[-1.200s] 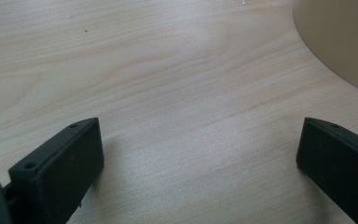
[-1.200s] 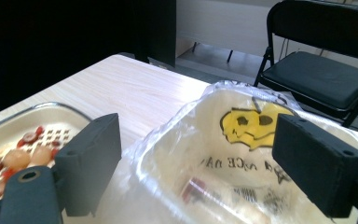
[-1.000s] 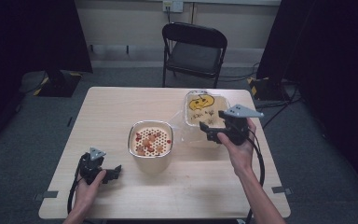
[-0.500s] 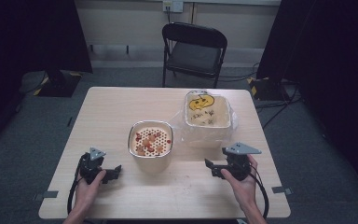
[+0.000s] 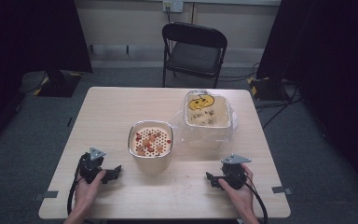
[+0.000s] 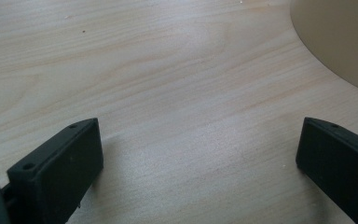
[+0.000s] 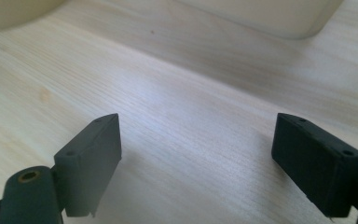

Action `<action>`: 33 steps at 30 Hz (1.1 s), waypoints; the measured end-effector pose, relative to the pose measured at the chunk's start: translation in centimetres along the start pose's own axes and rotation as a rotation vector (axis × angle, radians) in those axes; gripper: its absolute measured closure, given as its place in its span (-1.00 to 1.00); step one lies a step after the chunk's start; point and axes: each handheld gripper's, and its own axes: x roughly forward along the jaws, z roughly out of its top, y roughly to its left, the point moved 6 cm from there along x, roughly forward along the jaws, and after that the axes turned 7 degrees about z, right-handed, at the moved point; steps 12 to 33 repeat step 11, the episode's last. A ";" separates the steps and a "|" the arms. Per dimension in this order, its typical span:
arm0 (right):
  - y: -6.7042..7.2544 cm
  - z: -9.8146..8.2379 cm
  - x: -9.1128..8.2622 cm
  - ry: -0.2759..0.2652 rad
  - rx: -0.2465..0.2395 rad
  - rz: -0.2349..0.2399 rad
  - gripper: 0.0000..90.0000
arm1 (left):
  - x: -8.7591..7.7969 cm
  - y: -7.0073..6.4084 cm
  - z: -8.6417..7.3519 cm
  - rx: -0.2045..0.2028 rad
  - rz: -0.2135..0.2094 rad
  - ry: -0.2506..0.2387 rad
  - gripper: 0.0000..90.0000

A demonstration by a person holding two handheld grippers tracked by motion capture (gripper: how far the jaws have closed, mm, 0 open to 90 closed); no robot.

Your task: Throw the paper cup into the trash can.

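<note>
From above, both grippers are resting on the table (image 5: 121, 107) nearer the person than the dotted tub (image 5: 151, 145): left gripper (image 5: 114, 171) to its left, right gripper (image 5: 210, 179) to its right. A plastic-wrapped box (image 5: 207, 117) is sitting behind-right of the tub.

In the left gripper view, jaws are spread, holding nothing.

In the right gripper view, likewise. This looks like a pause; any next move needs a reach toward the tub.

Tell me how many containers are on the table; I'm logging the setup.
2: a tub of red pieces mid-table, and a plastic-wrapped bin behind it to the right.
</note>
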 end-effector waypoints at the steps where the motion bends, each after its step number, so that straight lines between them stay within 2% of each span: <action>1: 0.0 0.0 0.1 0.002 -0.009 -0.015 -0.67 | 0.0 0.0 0.0 0.001 0.000 0.000 -1.00; 3: 0.2 0.0 0.4 -0.002 -0.022 -0.039 -0.72 | 0.0 0.0 0.0 0.001 0.000 0.000 -1.00; 6: 0.2 0.0 0.5 -0.015 -0.013 -0.041 -0.74 | 0.0 0.0 0.0 0.000 0.000 0.000 -1.00; 33: 0.2 0.0 0.5 -0.015 -0.013 -0.041 -0.74 | 0.0 0.0 0.0 -0.001 0.001 0.001 -1.00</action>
